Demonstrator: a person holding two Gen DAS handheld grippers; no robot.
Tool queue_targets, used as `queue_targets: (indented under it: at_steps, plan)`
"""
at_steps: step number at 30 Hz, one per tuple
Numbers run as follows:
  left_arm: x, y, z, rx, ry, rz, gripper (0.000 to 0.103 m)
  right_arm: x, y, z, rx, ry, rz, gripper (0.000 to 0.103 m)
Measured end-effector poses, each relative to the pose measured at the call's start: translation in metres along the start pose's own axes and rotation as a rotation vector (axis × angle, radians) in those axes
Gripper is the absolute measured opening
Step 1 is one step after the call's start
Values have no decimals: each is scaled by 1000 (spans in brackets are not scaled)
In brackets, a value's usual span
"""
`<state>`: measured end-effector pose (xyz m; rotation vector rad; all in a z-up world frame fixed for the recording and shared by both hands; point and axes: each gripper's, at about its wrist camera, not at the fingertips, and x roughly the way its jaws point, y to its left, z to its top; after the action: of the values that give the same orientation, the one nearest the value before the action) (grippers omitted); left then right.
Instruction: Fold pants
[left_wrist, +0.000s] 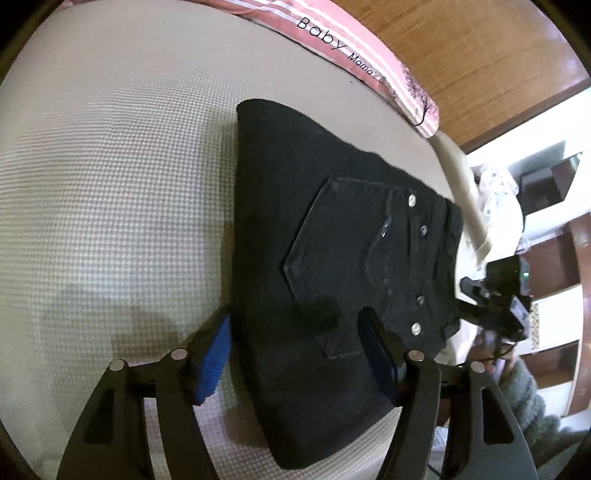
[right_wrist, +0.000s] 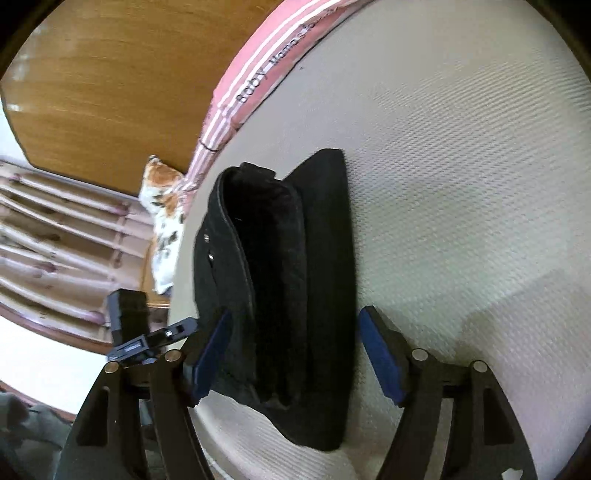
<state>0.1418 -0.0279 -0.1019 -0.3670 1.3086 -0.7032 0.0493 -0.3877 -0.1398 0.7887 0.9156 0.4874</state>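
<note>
Left wrist view: black pants (left_wrist: 332, 258) lie folded on the cream mattress (left_wrist: 110, 184), near its edge. At the far edge, a pink striped cloth (left_wrist: 354, 48) reads "Baby" and "Mama". The left gripper (left_wrist: 295, 350) stands apart, pads not pressing. The right gripper (right_wrist: 295, 354) is also apart, with the pants between its fingers.

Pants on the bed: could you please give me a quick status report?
Left gripper open, right gripper open, holding nothing. Black pants folded flat on the bed. Nothing in the way.
</note>
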Motion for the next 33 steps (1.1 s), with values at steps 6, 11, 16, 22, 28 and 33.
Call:
queue_targets:
  at_steps: [6, 11, 16, 22, 28, 33]
  plan:
    - [4, 3, 9, 5, -10, -45, 72, 15, 3, 15, -32, 45, 20, 58]
    - [11, -2, 18, 27, -33, -53, 73, 25, 7, 24, -52, 48, 21, 54]
    - [13, -10, 18, 65, -64, 11, 73, 30, 13, 23, -60, 20, -15, 53]
    - [13, -29, 6, 147, -91, 206, 55, 30, 27, 16, -53, -33, -119, 41]
    - [7, -39, 4, 163, -117, 292, 34, 30, 53, 17, -66, -60, -197, 31]
    - [-2, -40, 1, 172, -141, 290, 24, 28, 67, 16, -62, -83, -207, 25]
